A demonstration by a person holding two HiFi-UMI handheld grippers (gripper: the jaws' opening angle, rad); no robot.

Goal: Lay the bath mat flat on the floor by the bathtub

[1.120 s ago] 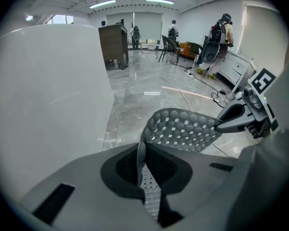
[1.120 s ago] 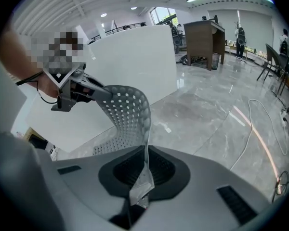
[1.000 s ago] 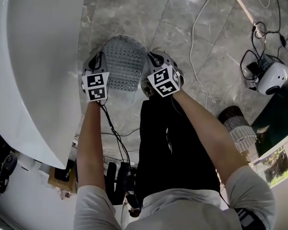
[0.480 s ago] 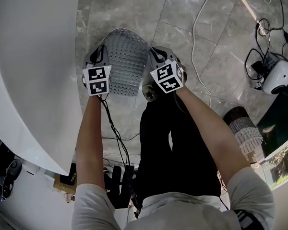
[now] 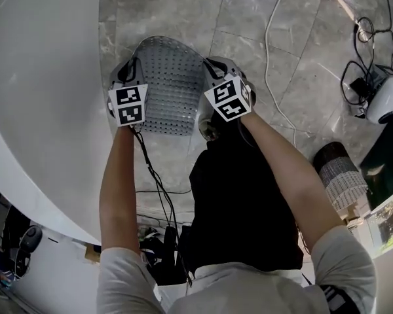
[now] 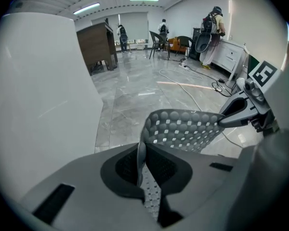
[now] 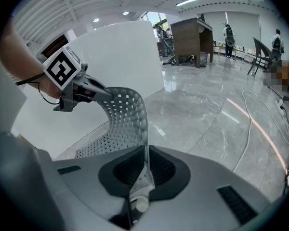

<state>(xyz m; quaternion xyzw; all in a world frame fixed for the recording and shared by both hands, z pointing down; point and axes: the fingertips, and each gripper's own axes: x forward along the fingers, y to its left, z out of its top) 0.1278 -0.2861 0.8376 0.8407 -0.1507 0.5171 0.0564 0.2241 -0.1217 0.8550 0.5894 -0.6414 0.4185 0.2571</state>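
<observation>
**A:** What had shifted over the last second?

**B:** The left tool (image 5: 133,66) and the right tool (image 5: 210,67) had both slid a little toward the top of the head view. The bath mat (image 5: 173,87) went with them and filled more of the frame than before. The bathtub (image 5: 46,97) also took up more of the left side.

**A:** How were the tools set?

**B:** Both were clenched on the mat. In the left gripper view the thin perforated sheet was pinched between the dark pads at lower centre. The right gripper view showed the same grip on the opposite edge.

**A:** And where was the mat?

**B:** It sat at the upper centre of the head view, stretched between the two tools. The white wall of the bathtub was just to its left, and the grey marble floor (image 5: 249,18) lay under it. It was not flat. In the left gripper view it arched up from the pads and across to the right tool at the right edge of the frame. I could not tell whether its far end touched the floor.

**A:** Anything near it?

**B:** A white cable (image 5: 268,51) ran down the floor at the upper right, apart from the mat.
</observation>
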